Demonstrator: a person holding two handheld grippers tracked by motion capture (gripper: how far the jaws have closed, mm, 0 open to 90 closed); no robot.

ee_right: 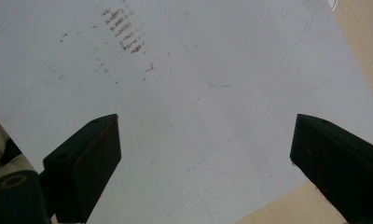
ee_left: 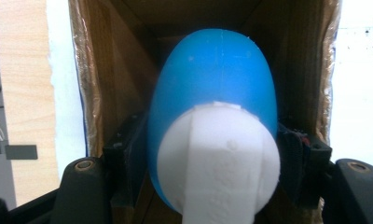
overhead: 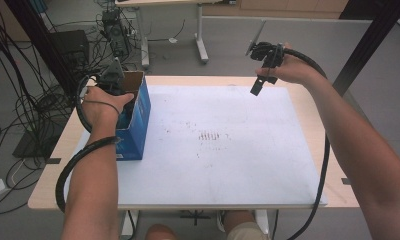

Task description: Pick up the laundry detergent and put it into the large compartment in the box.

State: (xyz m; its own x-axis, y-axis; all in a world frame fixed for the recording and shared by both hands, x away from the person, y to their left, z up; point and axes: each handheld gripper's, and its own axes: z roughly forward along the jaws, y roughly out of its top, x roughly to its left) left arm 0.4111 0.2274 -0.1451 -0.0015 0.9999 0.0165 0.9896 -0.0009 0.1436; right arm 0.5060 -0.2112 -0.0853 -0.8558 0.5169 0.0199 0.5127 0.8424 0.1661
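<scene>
My left hand-held gripper is down inside the box at the worktop's left edge, its jaws pressed on the blue bottle's flanks just below the white cap. The bottle looks like smooth, light plastic, likely slippery and a bit squeezable, so the wide body gives the safest hold. My right hand-held gripper hangs wide open and empty above the far right corner.

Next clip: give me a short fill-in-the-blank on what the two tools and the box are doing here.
1. The left tool grips a blue and white ____.
2. That item sits inside a ____ box.
3. The right tool's jaws stand ____ above the white mat.

Missing words: bottle; cardboard; open
</scene>
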